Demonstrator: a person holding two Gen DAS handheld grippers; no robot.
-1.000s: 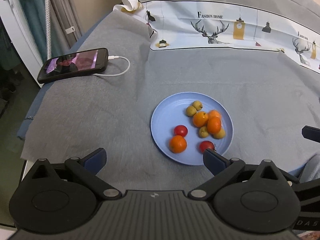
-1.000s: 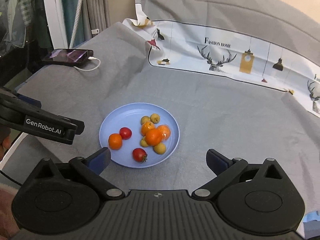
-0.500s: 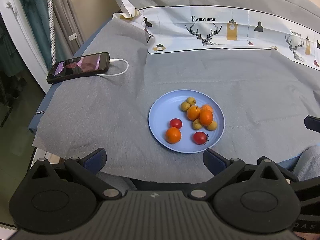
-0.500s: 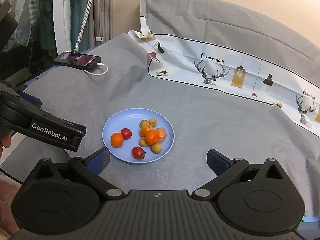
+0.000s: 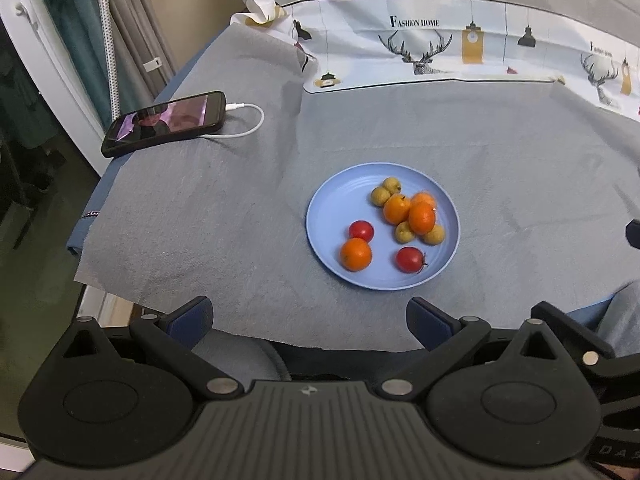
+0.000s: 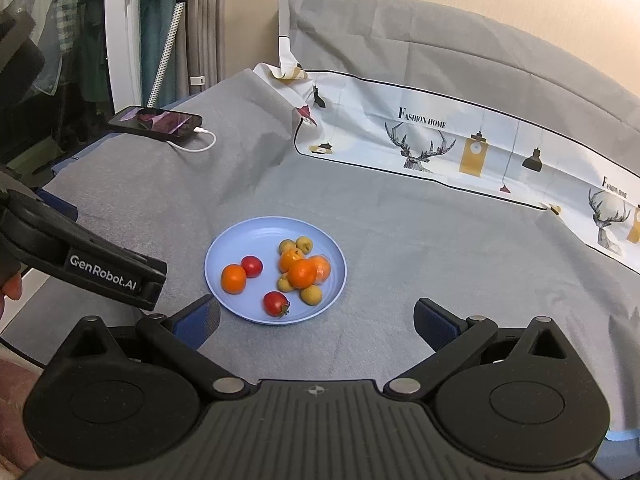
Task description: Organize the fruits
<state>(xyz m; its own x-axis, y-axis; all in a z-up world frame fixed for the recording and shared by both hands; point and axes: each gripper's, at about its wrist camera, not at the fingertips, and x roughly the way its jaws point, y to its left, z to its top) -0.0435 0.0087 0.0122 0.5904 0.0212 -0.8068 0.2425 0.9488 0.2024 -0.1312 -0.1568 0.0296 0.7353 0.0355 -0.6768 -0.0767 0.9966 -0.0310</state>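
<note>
Since a second ago you have drawn both grippers back and up from the blue plate (image 5: pixel 320 216), so it sits farther off in both wrist views and more of the grey cloth's (image 5: pixel 192 216) near edge shows. The fruit on the plate has not shifted.

Your left gripper (image 5: pixel 310 314) has its jaws spread wide and holds nothing; it hangs over the near edge of the cloth, short of the plate. Your right gripper (image 6: pixel 316 320) is likewise wide open and empty, its left fingertip just beside the plate's near rim in its own view.

The plate rests flat near the middle of the cloth. On it lie two red tomatoes (image 5: pixel 361 231), apart from each other, and one lone orange (image 5: pixel 355 254) touching the nearer-left tomato. On the right side, three more oranges (image 5: pixel 422 217) are heaped together with four small yellow-green fruits (image 5: pixel 404 232) around them, all touching.

A phone (image 5: pixel 164 123) with a lit screen and white cable (image 5: pixel 248 124) lies at the far left, well apart from the plate.
</note>
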